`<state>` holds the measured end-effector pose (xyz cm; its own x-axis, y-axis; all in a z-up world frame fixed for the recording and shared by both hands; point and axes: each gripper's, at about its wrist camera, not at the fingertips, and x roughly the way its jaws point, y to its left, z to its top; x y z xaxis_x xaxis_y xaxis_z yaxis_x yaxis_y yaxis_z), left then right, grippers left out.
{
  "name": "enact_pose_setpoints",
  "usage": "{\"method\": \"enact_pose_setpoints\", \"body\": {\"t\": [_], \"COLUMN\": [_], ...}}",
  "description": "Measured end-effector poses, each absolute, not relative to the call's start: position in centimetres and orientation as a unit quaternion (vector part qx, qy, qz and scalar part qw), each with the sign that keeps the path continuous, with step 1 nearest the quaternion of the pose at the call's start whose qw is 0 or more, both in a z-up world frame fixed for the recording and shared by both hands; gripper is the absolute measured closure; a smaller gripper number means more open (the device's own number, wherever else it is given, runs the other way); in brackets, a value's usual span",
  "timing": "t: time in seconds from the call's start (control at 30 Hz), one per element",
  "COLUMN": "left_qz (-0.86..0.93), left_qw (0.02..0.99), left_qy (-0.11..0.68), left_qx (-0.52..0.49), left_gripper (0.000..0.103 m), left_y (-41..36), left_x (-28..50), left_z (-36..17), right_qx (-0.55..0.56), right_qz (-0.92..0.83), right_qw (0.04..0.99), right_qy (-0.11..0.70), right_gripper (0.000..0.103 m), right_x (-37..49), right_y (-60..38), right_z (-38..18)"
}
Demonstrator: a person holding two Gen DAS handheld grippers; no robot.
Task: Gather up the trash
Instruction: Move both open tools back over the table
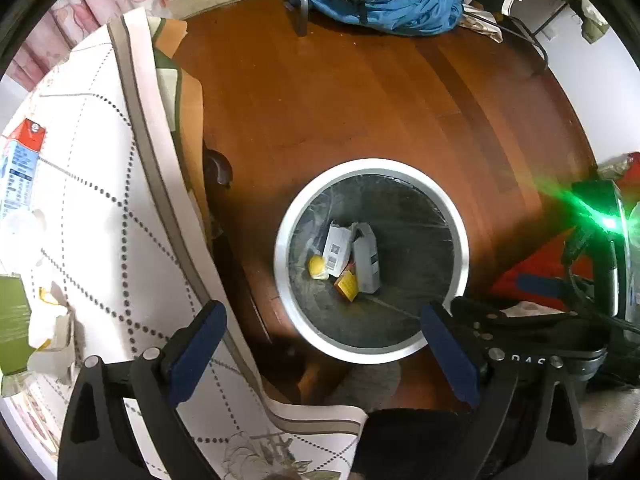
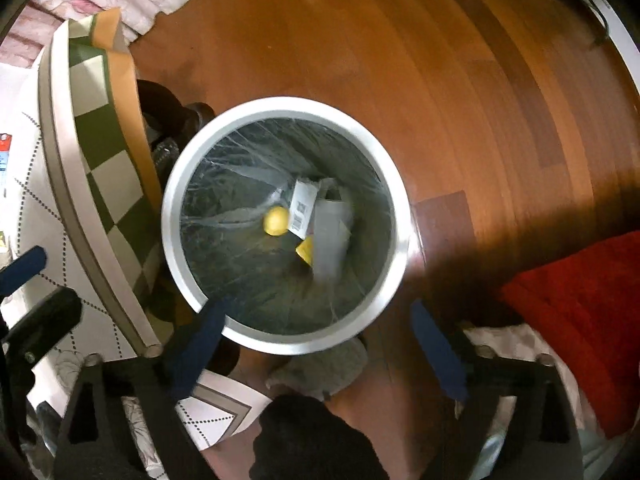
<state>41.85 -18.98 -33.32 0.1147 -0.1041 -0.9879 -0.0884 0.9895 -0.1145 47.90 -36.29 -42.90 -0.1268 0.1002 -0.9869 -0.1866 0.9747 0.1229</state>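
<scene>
A round white-rimmed trash bin (image 1: 280, 240) with a dark liner stands on the wooden floor beside the table; it also shows in the right wrist view (image 2: 172, 224). Inside lie white cartons (image 1: 366, 258), a yellow ball-like piece (image 1: 316, 267) and a yellow wrapper (image 1: 347, 285); the same cartons (image 2: 330, 232) and yellow piece (image 2: 276, 221) show from the right. My left gripper (image 1: 324, 354) is open and empty above the bin's near rim. My right gripper (image 2: 320, 352) is open and empty over the bin's near edge.
The table with a white dotted cloth (image 1: 100, 208) is at left, holding a red-and-blue carton (image 1: 22, 160), crumpled paper (image 1: 52, 332) and a green box (image 1: 12, 336). A blue cloth heap (image 1: 392, 4) lies at the far floor. A red cushion (image 2: 580, 320) is at right.
</scene>
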Motion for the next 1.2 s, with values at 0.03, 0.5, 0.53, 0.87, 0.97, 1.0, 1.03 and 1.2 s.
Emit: {"method": "enact_pose_setpoints", "body": {"t": [0.03,0.5,0.53,0.87,0.97,1.0,1.03,1.2], "left_qz": [-0.003,0.018,0.019,0.020,0.022,0.023,0.024,0.049], "left_qw": [0.744,0.767,0.770,0.795,0.807,0.811,0.817,0.841], "left_qy": [0.665,0.639,0.636,0.604,0.588,0.581,0.573,0.531], "left_qx": [-0.071,-0.054,-0.053,-0.052,-0.056,-0.060,-0.064,-0.084], "left_gripper": [0.004,0.004,0.004,0.004,0.004,0.004,0.004,0.004], "left_y": [-18.8,-18.6,-18.6,-18.2,-17.5,-17.1,-16.5,-11.9], "left_x": [41.9,39.3,39.1,37.0,36.3,36.0,35.8,34.2], "left_z": [-33.5,-30.6,-30.2,-25.9,-23.8,-22.9,-21.8,-16.9], "right_qx": [-0.031,-0.025,-0.025,-0.009,0.000,0.005,0.010,0.038], "right_qz": [0.102,0.081,0.080,0.075,0.076,0.078,0.079,0.105], "right_qw": [0.660,0.683,0.685,0.716,0.731,0.737,0.742,0.772], "right_qy": [0.744,0.726,0.724,0.694,0.679,0.672,0.665,0.626], "right_gripper": [0.002,0.002,0.002,0.002,0.002,0.002,0.002,0.002], "right_x": [47.6,44.6,44.4,42.5,41.9,41.7,41.6,40.7], "right_y": [-36.3,-37.1,-37.1,-38.1,-38.2,-38.2,-38.1,-36.0], "right_z": [-42.9,-39.5,-39.2,-34.0,-31.6,-30.6,-29.6,-24.0]}}
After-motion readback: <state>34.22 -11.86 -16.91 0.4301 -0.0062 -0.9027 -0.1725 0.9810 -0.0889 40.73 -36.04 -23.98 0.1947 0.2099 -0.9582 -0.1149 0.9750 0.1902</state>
